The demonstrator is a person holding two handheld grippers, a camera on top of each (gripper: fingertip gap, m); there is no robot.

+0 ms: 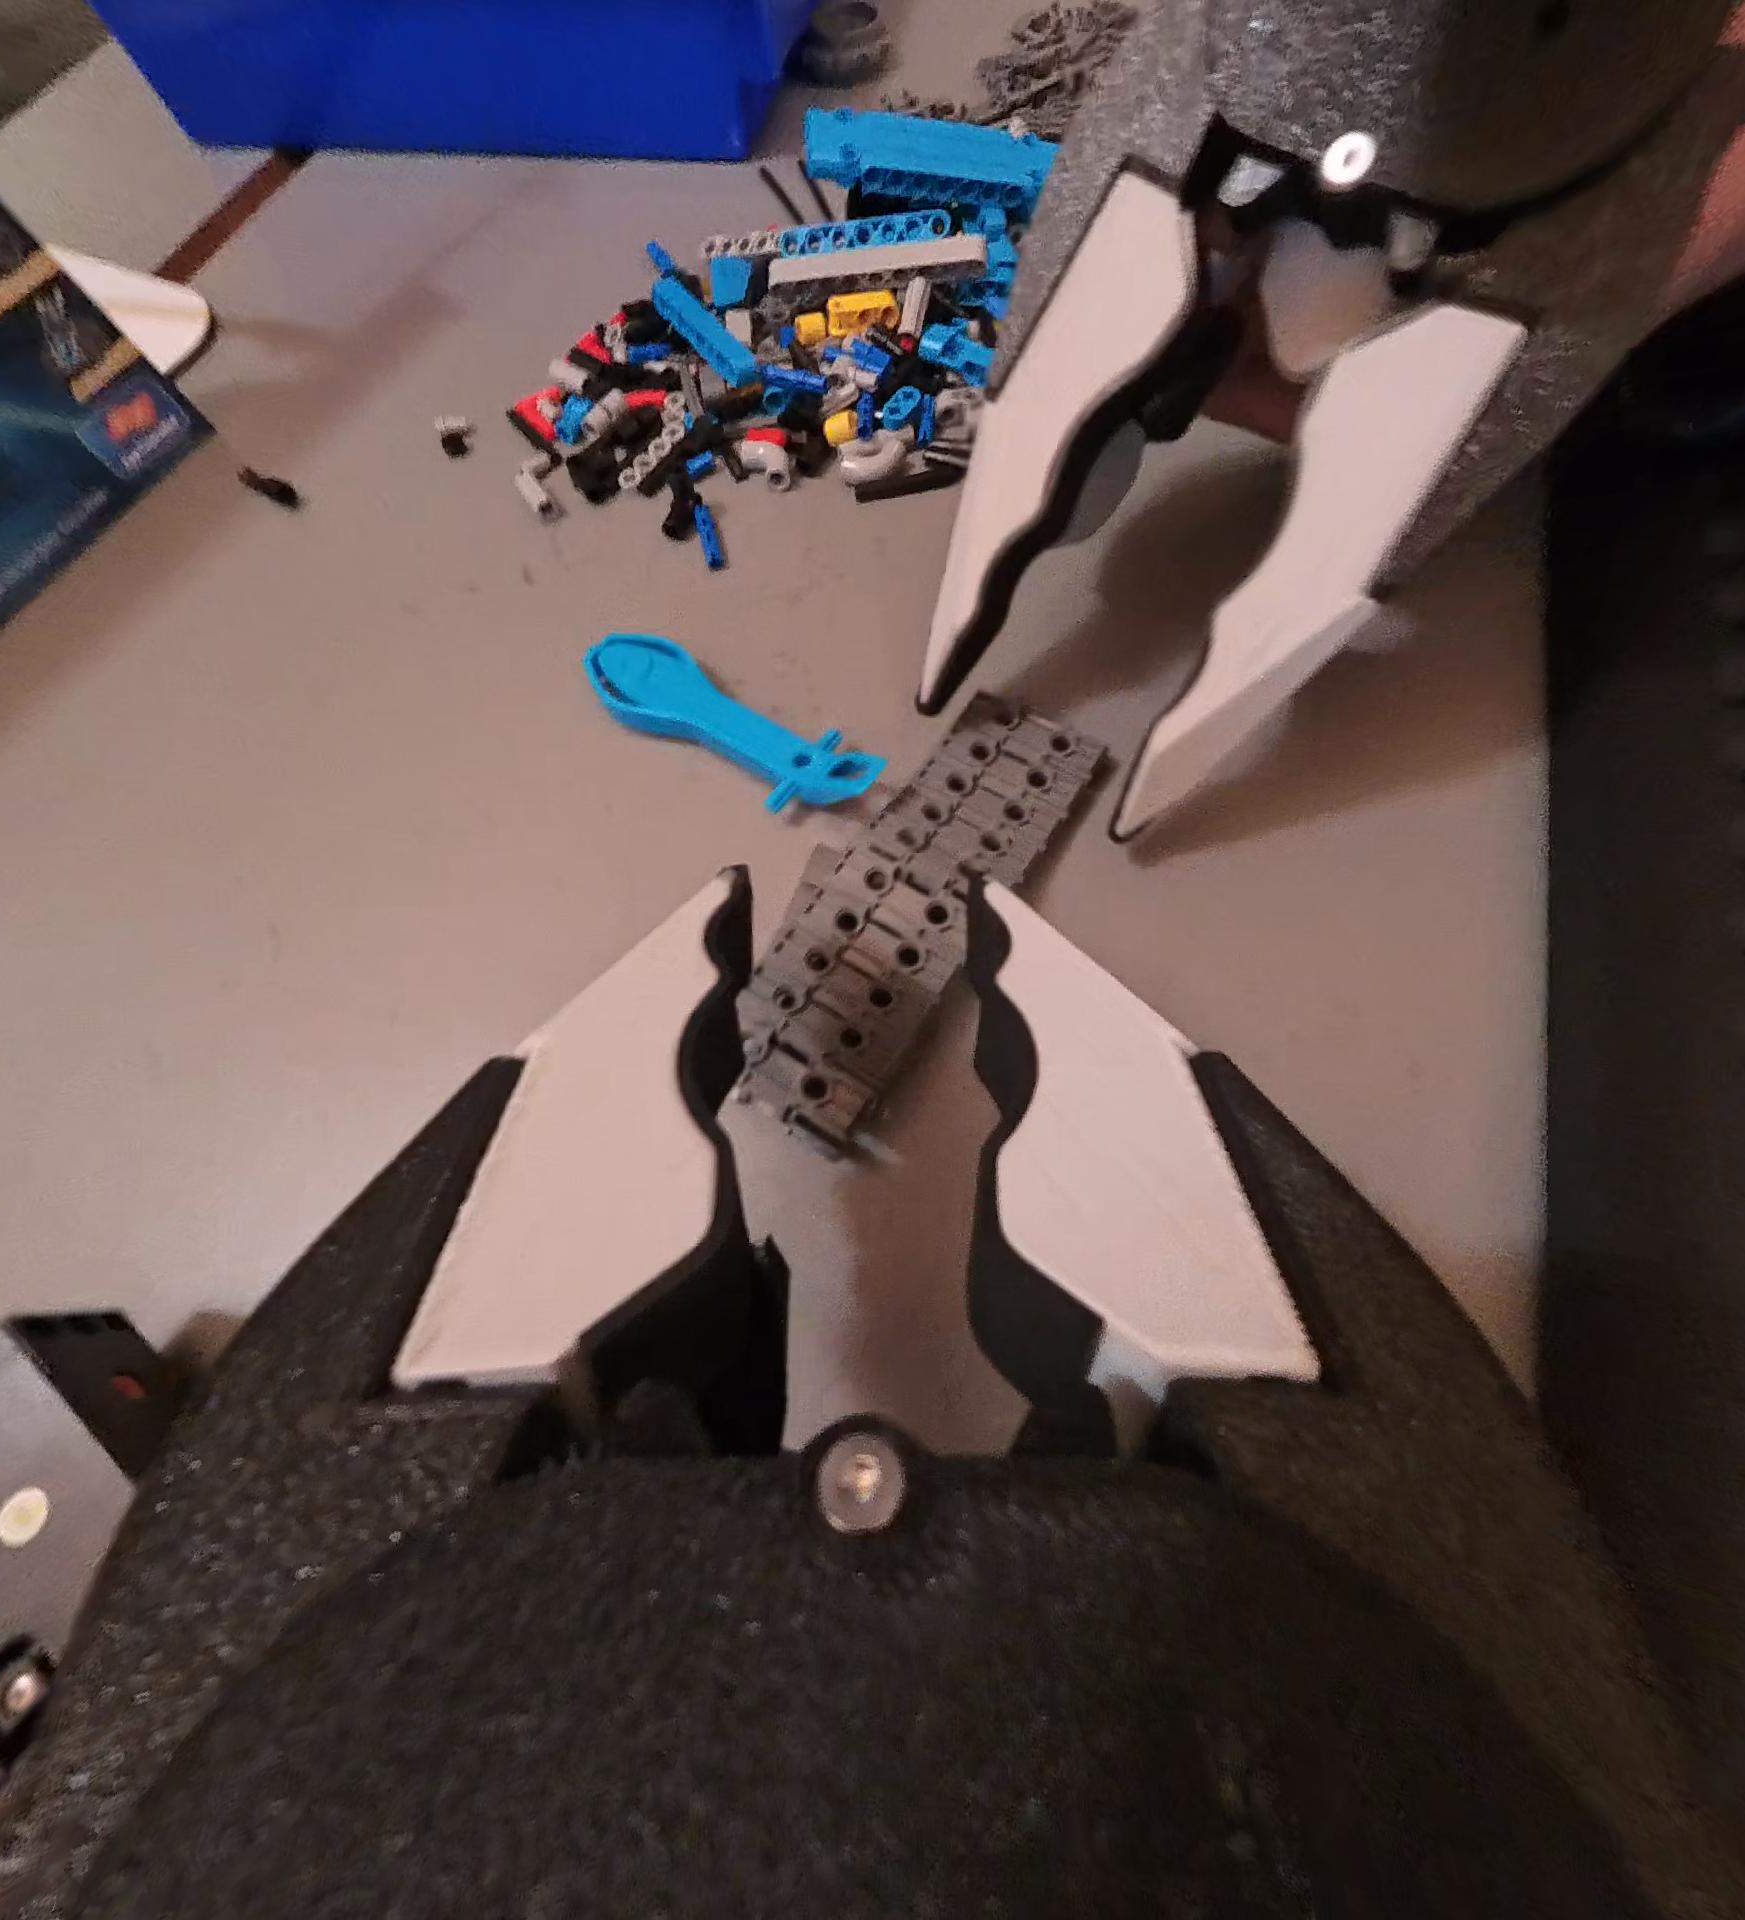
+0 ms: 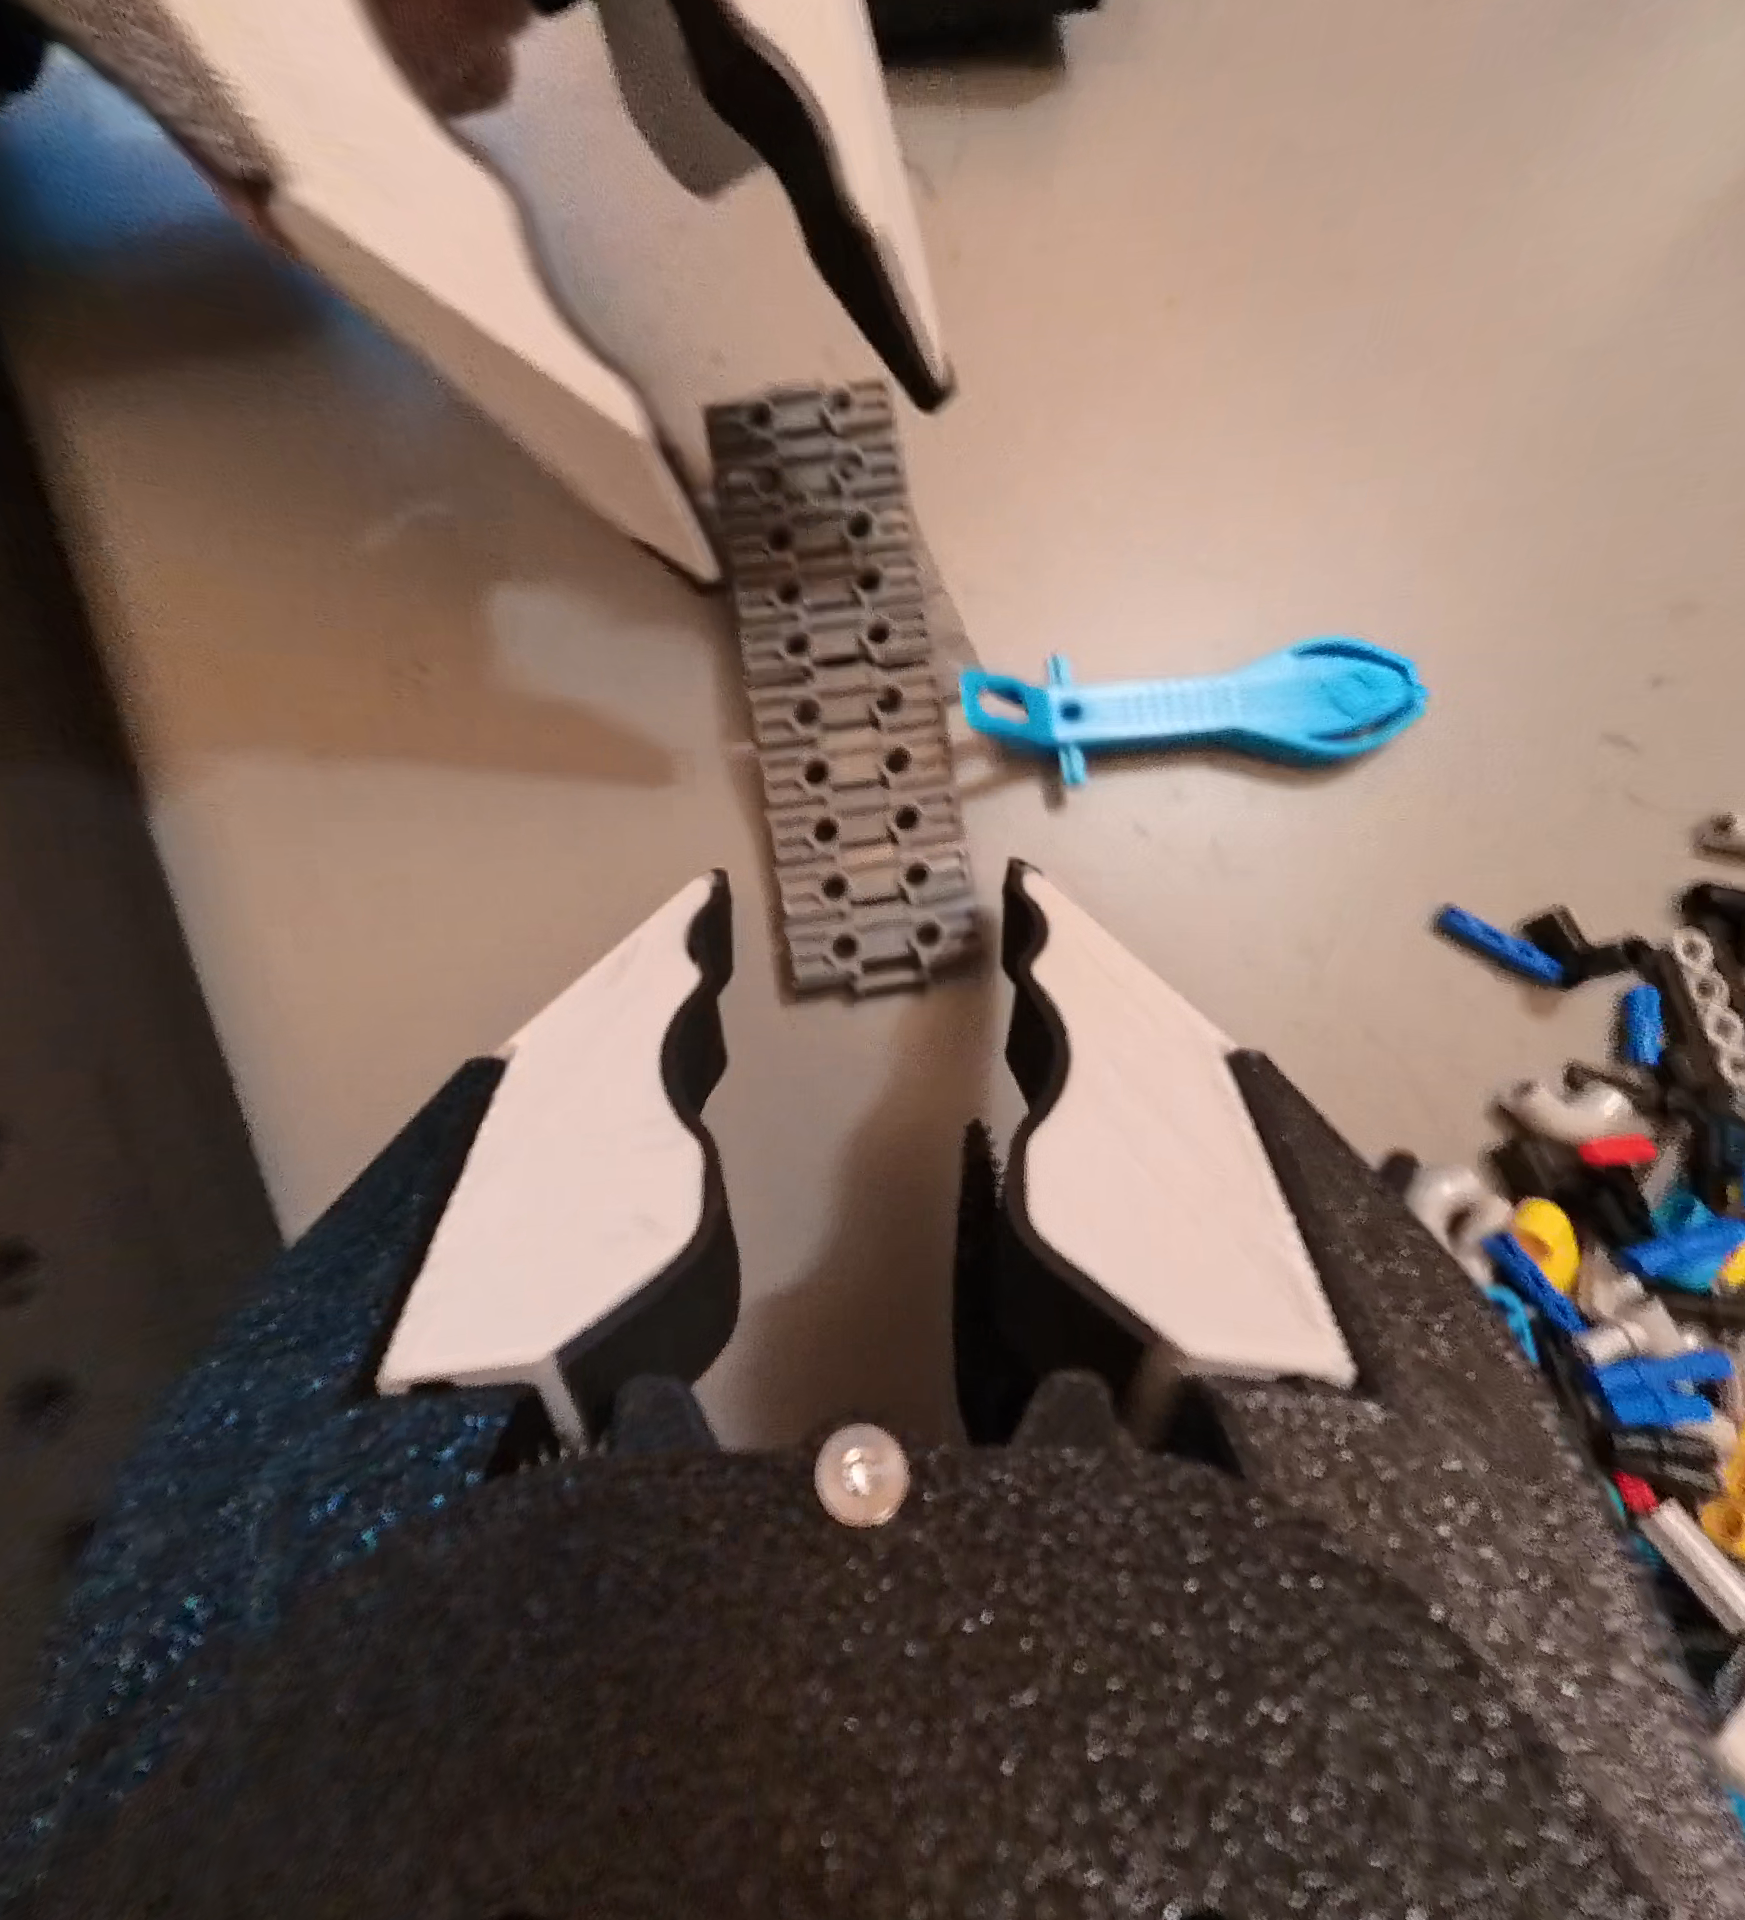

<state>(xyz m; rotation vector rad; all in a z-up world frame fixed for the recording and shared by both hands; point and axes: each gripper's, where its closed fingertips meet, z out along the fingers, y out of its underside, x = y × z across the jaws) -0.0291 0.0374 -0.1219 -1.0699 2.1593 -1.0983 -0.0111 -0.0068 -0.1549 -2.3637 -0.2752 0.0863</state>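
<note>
Where the two grippers face each other, a grey linked track strip [image 1: 899, 935] lies flat on the beige counter [image 1: 276, 935], its long axis running from one gripper to the other. The left gripper [image 1: 852, 883] has its jaws spread, straddling one end of the strip without pinching it. The right gripper [image 2: 863, 883] also has its jaws released, the strip's other end just ahead of its tips. A light-blue brick-separator tool [image 1: 722, 717] lies beside the strip, its narrow end pointing at it. Beyond sits a pile of small building pieces [image 1: 774, 384]. A printed box [image 1: 6, 416] bears writing too blurred to read.
</note>
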